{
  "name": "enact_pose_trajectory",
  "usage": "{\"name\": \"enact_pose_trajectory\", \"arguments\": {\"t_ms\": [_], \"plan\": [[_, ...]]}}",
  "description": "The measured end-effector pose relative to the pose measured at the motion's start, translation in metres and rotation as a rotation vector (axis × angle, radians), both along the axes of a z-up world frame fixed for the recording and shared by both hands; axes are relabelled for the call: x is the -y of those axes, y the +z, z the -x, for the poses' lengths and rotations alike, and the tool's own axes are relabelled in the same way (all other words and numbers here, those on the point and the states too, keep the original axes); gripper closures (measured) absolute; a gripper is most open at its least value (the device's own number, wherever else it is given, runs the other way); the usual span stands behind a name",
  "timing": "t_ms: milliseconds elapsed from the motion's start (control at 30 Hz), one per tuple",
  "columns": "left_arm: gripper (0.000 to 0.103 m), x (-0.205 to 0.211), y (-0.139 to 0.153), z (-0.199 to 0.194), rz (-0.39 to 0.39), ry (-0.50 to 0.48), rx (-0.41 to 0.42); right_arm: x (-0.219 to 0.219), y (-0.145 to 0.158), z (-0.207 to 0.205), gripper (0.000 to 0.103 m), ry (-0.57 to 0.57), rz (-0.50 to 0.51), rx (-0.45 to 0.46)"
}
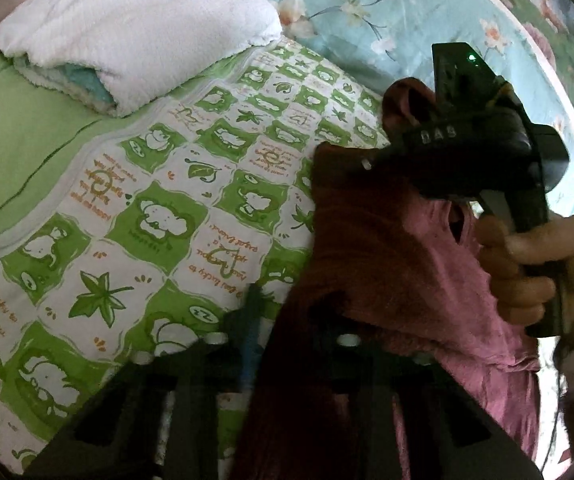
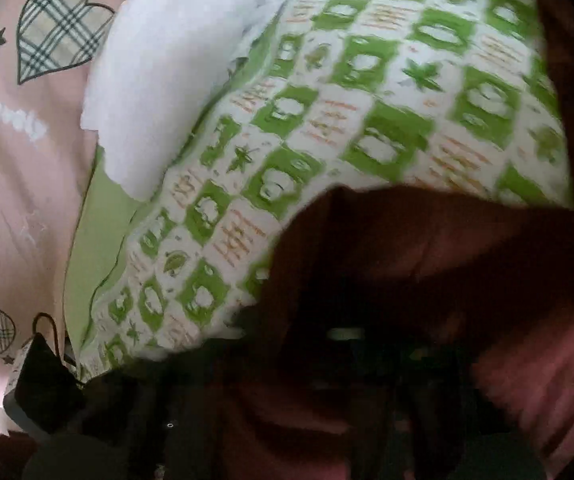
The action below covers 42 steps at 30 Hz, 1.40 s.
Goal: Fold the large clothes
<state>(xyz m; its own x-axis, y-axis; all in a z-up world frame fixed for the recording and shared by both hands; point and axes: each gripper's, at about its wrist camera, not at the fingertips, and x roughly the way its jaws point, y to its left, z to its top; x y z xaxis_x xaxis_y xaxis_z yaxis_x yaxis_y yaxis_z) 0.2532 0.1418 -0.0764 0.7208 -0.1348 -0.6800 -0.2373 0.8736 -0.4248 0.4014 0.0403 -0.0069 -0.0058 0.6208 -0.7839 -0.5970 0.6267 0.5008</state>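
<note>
The dusky-pink garment (image 1: 387, 248) is pinched by both grippers above the bed. The left gripper (image 1: 283, 320) has its fingers clenched on a fold, and only its view shows the right gripper (image 1: 371, 160), held by a hand (image 1: 535, 268). The blurred right view adds a pink heart-print cover (image 2: 19, 168) beside the green checked quilt (image 1: 159, 220) and white blanket (image 1: 135, 28).

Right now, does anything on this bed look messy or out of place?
Only the dark red garment: it hangs bunched and crumpled over the green patterned quilt, not yet folded. The white blanket lies neatly folded near the quilt's far edge. Nothing looks spilled or torn.
</note>
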Motion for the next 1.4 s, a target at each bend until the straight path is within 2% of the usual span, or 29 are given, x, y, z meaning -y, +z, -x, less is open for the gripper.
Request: {"name": "enact_pose_trajectory", "arguments": {"t_ms": [100,167,267,367,433,500,633,733,800,867,933,1000,1033,1100,1167,1267,1333,1400], "plan": [[0.097,-0.005,0.002,0.005,0.015,0.031,0.015,-0.003,0.005,-0.007,0.095,-0.084,-0.082,0.040],[0.097,-0.010,0.004,0.009,0.026,0.063,0.015,-0.009,-0.001,-0.010,0.095,-0.131,-0.080,0.076],[0.097,-0.015,0.004,0.013,0.032,0.079,-0.010,-0.008,-0.016,-0.012,0.094,-0.187,-0.104,0.050],[0.098,-0.016,0.005,0.017,0.013,0.047,-0.046,0.013,-0.010,-0.011,0.088,-0.232,-0.136,0.033],[0.097,-0.018,0.010,0.023,-0.009,0.025,-0.062,0.046,0.010,-0.001,0.085,-0.298,-0.159,0.083],[0.101,-0.021,0.019,0.032,-0.014,0.017,-0.066,0.078,0.026,0.014,0.085,-0.346,-0.192,0.127],[0.101,-0.012,0.044,0.025,0.018,-0.049,-0.007,0.168,0.041,0.052,0.082,-0.504,-0.235,0.152],[0.098,0.011,0.058,0.002,0.016,-0.123,0.026,0.222,0.039,0.081,0.081,-0.629,-0.170,0.189],[0.095,0.025,0.058,-0.014,-0.011,-0.151,0.017,0.266,0.029,0.099,0.081,-0.731,-0.113,0.190],[0.095,0.033,0.048,-0.031,-0.041,-0.166,-0.029,0.297,0.014,0.109,0.080,-0.783,-0.062,0.153],[0.095,0.033,0.032,-0.042,-0.074,-0.158,-0.094,0.329,-0.006,0.118,0.080,-0.854,0.057,0.124],[0.093,0.026,0.015,-0.044,-0.081,-0.148,-0.140,0.352,-0.020,0.125,0.081,-0.886,0.092,0.102],[0.092,0.021,0.011,-0.040,-0.059,-0.156,-0.130,0.364,-0.021,0.130,0.084,-0.895,0.033,0.098],[0.092,0.014,0.011,-0.033,-0.033,-0.155,-0.123,0.381,-0.018,0.136,0.084,-0.925,0.026,0.105],[0.093,0.012,0.014,-0.029,-0.047,-0.145,-0.130,0.382,-0.009,0.139,0.082,-0.954,0.061,0.143],[0.093,0.017,0.019,-0.026,-0.069,-0.140,-0.149,0.377,0.000,0.139,0.081,-0.939,0.035,0.155],[0.086,0.022,0.027,-0.026,-0.089,-0.145,-0.150,0.368,0.009,0.135,0.080,-0.910,0.012,0.165],[0.071,0.030,0.037,-0.025,-0.105,-0.155,-0.133,0.360,0.016,0.132,0.079,-0.878,-0.002,0.185]]}}
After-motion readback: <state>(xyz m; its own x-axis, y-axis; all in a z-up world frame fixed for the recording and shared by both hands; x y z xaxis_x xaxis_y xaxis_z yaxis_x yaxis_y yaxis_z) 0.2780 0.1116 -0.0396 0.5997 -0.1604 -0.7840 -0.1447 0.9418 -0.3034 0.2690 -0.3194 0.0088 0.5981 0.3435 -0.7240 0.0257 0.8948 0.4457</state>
